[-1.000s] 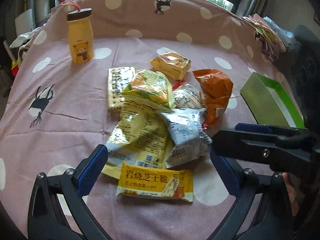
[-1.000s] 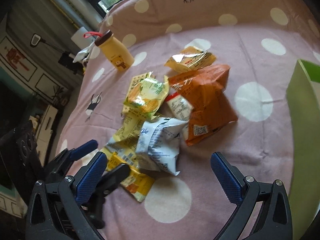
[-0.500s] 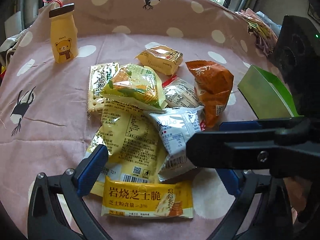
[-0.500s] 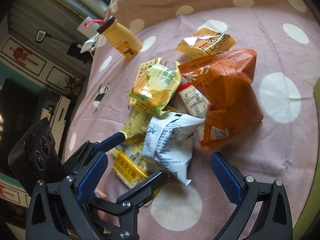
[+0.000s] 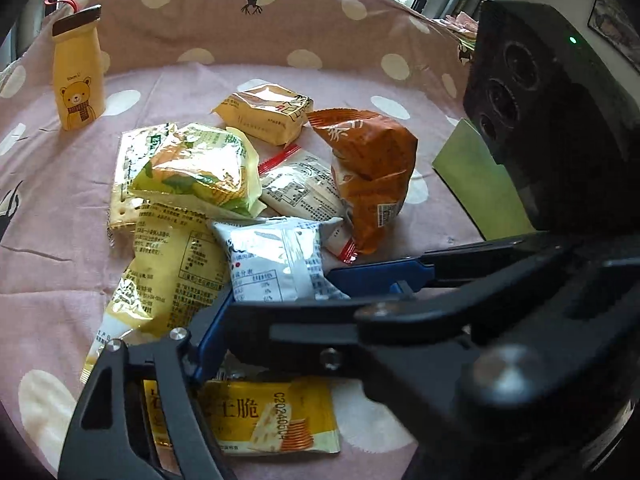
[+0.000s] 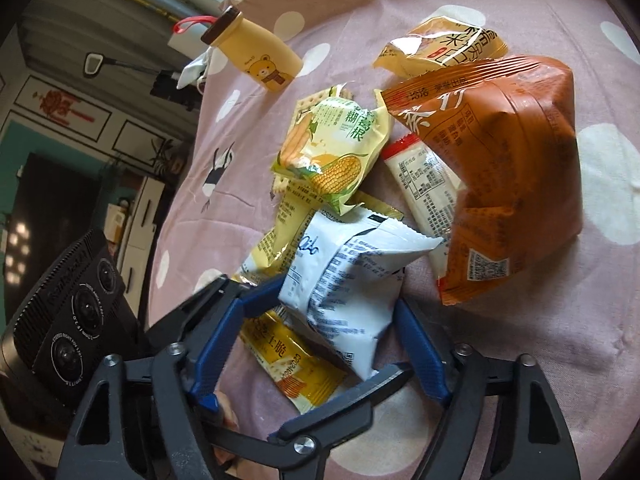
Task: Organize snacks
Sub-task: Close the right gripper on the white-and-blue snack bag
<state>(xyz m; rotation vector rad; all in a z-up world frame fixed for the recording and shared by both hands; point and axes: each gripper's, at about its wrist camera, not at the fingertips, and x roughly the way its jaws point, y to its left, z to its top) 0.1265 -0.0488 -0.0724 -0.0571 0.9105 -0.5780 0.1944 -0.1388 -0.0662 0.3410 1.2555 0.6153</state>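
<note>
Only the bare wall of the green cardboard box (image 5: 480,184) shows; its contents are hidden. Both grippers tilt down over the snack pile on the pink polka-dot cloth (image 5: 60,260). The right gripper (image 6: 320,316) has just been closing its fingers around the white-and-blue foil packet (image 6: 344,280), which lies lengthwise between them, not visibly pinched. The left gripper (image 5: 320,308), also just closing, straddles the flat yellow cracker packet (image 5: 272,420), which lies crosswise.

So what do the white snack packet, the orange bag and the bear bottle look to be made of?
White snack packet: glossy plastic film, judging by its crimped end seals and sheen.
Orange bag: similar shiny film, creased and puffed.
Bear bottle: smooth yellow body, likely plastic, though ceramic can't be excluded; dark cap.
</note>
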